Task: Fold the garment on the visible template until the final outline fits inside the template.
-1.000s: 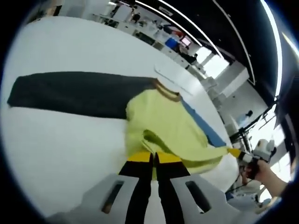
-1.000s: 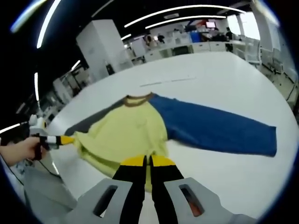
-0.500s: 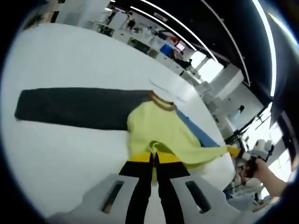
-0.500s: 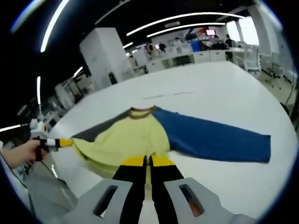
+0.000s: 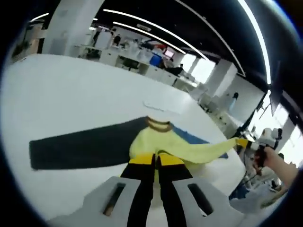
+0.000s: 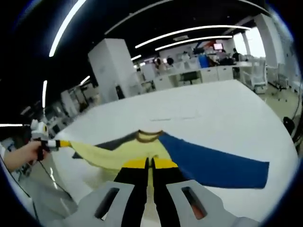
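Garment: sweatshirt (image 5: 156, 144) with yellow-green body, brown collar (image 5: 157, 124), one dark grey sleeve (image 5: 80, 146), one blue sleeve (image 6: 213, 163); it lies on the white table (image 5: 71, 90), with the hem end lifted off it.
Your left gripper (image 5: 155, 160): yellow-tipped black jaws pressed together on the yellow-green hem, cloth pinched between them. In the right gripper view it comes in from the left (image 6: 60, 143), gripping the far corner of the hem, and your hand (image 6: 21, 153) is behind it.
Your right gripper (image 6: 149, 163): jaws closed on the yellow-green hem directly in front of the lens. In the left gripper view it sits at the right (image 5: 241, 142), with your hand (image 5: 277, 163) on its handle.
Cloth between grippers: the hem runs as a taut yellow-green band from one gripper to the other, raised above the table.
Dark grey sleeve: flat on the table, running from the body towards the table edge on your left.
Blue sleeve: flat on the table, running away to your right, cuff end near the table's right edge.
Collar: on the far side of the body from both grippers, resting on the table.
Template: faint pale outline (image 6: 173, 117) on the table just beyond the collar; its full extent can't be made out.
Writing: none legible on the garment or grippers.
Background: office desks (image 6: 199, 73), a white cabinet (image 6: 111, 71), ceiling light strips (image 5: 156, 28).
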